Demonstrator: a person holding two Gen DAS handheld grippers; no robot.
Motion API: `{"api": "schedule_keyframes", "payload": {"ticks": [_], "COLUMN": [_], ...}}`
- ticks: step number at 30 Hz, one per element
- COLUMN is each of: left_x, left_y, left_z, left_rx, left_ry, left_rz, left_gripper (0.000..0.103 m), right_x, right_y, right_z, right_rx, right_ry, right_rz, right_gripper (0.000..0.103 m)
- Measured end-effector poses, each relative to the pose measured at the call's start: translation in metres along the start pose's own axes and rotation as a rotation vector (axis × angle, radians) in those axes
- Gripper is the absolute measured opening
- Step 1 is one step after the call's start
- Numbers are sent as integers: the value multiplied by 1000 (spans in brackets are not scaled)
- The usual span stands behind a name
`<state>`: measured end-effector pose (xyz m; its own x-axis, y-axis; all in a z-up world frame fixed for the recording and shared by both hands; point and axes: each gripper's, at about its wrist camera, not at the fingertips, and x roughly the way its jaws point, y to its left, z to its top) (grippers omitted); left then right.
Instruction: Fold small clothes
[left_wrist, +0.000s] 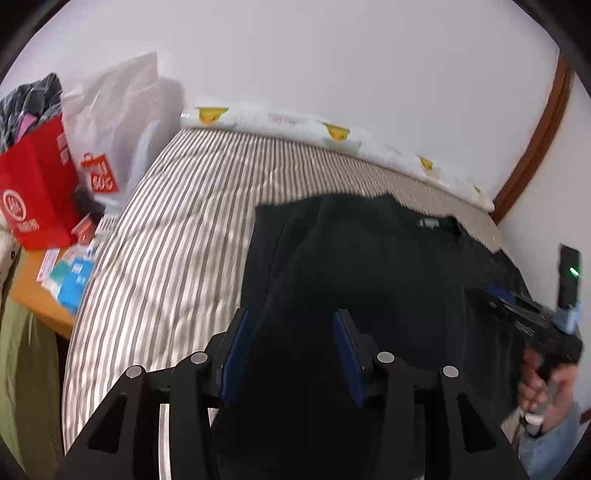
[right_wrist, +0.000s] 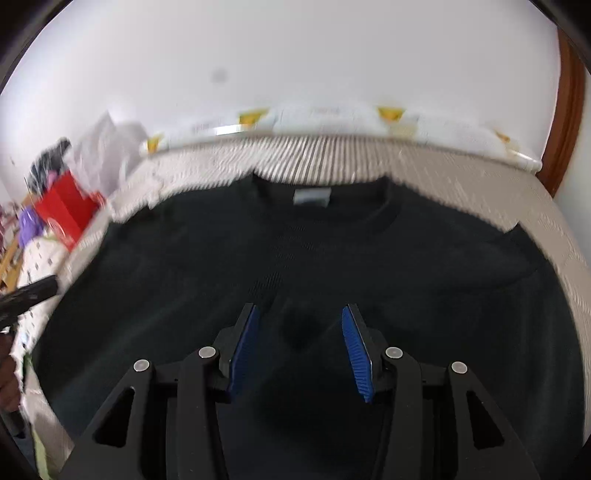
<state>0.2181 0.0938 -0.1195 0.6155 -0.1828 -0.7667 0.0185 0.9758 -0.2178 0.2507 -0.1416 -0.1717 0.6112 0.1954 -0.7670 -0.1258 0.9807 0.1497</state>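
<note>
A black sweater (right_wrist: 295, 251) lies spread flat on the striped bed cover (right_wrist: 535, 206), its neck and grey label (right_wrist: 312, 195) toward the wall. My right gripper (right_wrist: 300, 310) hovers over the middle of the sweater, its blue pads apart with nothing between them. In the left wrist view the sweater (left_wrist: 369, 258) fills the lower right. My left gripper (left_wrist: 291, 317) stands open over its left part, also with nothing between its pads. The right gripper (left_wrist: 517, 314) shows at that view's right edge, held by a hand (left_wrist: 546, 391). The left gripper's body (right_wrist: 29, 291) pokes in at the right wrist view's left edge.
A long white bolster with yellow prints (left_wrist: 280, 122) lines the bed along the wall. Left of the bed stand a red bag (left_wrist: 33, 195), a white plastic bag (left_wrist: 110, 122) and a wooden table with packets (left_wrist: 62, 280). A brown door frame (left_wrist: 535, 147) rises at the right.
</note>
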Motion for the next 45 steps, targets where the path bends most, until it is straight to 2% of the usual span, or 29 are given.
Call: {"api": "schedule_keyframes", "payload": {"ticks": [3,7,17,20,22,30,37,45], "left_x": [-10,-17,-37,-50,-57,-60,-42,-27], "left_y": [7,12,14,17,23,42,47,43], "left_z": [-21,-41,-69,-80,-87,-121,-129,-119], "left_rx": [-7,-18,-20,-14,-36,-120,-215,-270], "left_ry": [-4,5,-15,-38,-42,6,19,-18], "left_rz": [-2,-18,-48,-64,-88,-160,-258,-324], "left_gripper": [44,44,50,53,54,54,54,62], "right_x": [13,7,-36,-51,-56,-75,-81,-93], "right_y": [4,4,18,20,20,30,25,25], "right_z": [0,1,-54,-72,-81,-106,-123,-140], "right_rx": [-7,28,-10,-7,-9,-49,-10,7], "right_ry": [11,33,9,-14,-20,-69,-86,-97], "right_rz": [-67,-89,-124,-86,-77,-135,-119,-124], "right_gripper": [46,46,47,47,47,47,47,47]}}
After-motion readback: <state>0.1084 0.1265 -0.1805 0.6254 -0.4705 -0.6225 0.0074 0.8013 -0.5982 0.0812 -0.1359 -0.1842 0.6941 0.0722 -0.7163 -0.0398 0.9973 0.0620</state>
